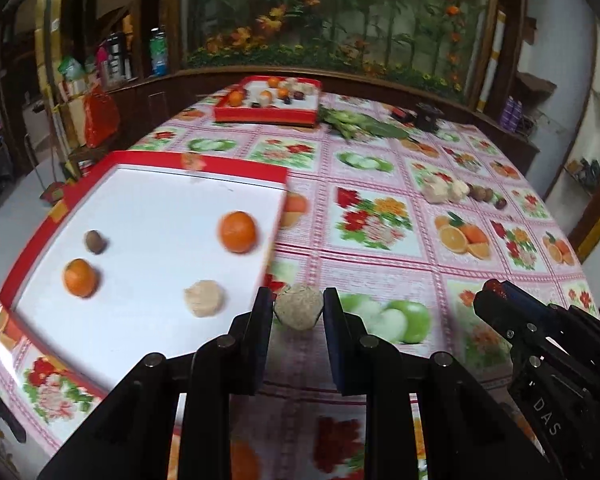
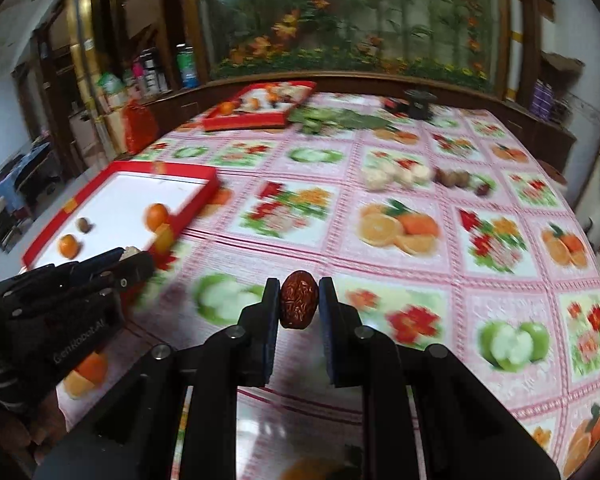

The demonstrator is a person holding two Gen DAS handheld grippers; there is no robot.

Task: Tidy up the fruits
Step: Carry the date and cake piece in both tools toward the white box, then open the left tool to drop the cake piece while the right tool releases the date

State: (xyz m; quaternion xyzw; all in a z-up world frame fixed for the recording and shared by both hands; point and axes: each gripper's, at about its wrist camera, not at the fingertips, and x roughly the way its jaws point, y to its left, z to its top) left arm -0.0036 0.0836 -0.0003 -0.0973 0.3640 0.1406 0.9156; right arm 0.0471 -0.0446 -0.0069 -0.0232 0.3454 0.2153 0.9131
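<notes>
Two oranges (image 1: 80, 278), a small brown fruit (image 1: 95, 241) and a pale lumpy fruit (image 1: 203, 298) lie apart in the near red tray (image 1: 52, 216) at your left on the tabletop (image 1: 380, 264). Just right of that tray, your left tool (image 1: 299, 306) is closed on a pale, rough round fruit (image 1: 299, 307), clamped between both fingers above the cloth. Further right, your right tool (image 2: 299, 299) pinches a wrinkled red date (image 2: 299, 300) between its fingers, held upright. Beyond it, more pale and brown fruits (image 2: 416, 178) sit in a loose row on the cloth, and a second red tray (image 2: 256, 110) of fruit stands at the far edge.
</notes>
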